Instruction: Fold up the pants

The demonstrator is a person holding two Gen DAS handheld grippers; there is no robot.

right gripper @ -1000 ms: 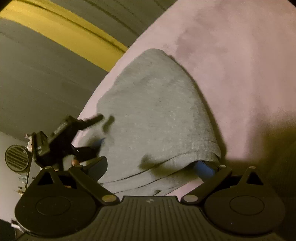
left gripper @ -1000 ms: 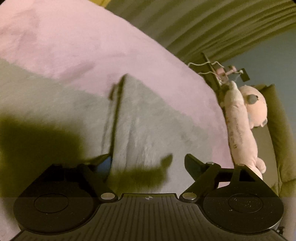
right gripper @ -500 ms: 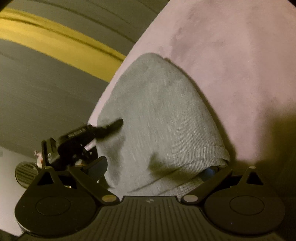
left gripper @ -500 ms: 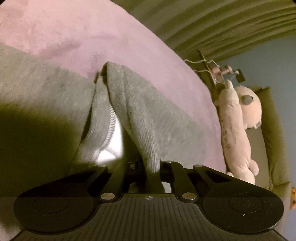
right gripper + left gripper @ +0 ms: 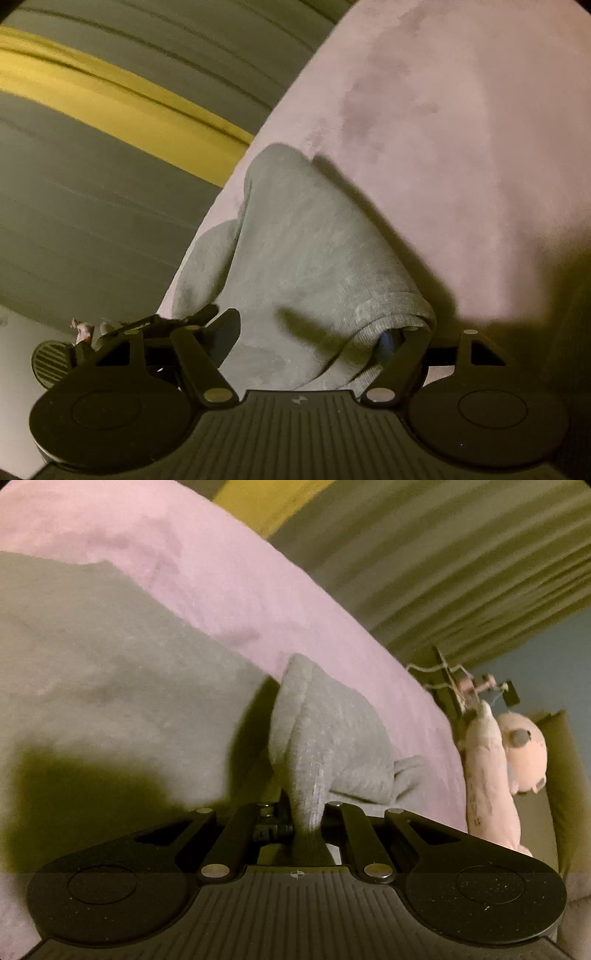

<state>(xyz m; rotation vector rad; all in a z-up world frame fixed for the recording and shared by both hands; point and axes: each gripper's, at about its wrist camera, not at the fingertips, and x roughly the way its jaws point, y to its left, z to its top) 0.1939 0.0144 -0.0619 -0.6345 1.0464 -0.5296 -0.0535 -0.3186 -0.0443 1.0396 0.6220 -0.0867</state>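
Note:
Grey knit pants lie on a pink bedspread. My left gripper is shut on a ribbed edge of the pants, which rises in a peaked fold from the jaws. In the right wrist view the pants drape over my right gripper. Its jaws stand wide apart; the right finger sits under the ribbed hem and the left finger is beside the cloth. The left gripper shows behind it at the left.
A pink plush toy lies at the bed's right side beside an olive cushion. Olive curtains hang behind. A yellow band crosses the wall past the bed's edge. A round vent shows low left.
My left gripper closed on the pants' ribbed edge and lifted it into a fold. My right gripper stayed open and pushed further under the hem, raising the cloth.

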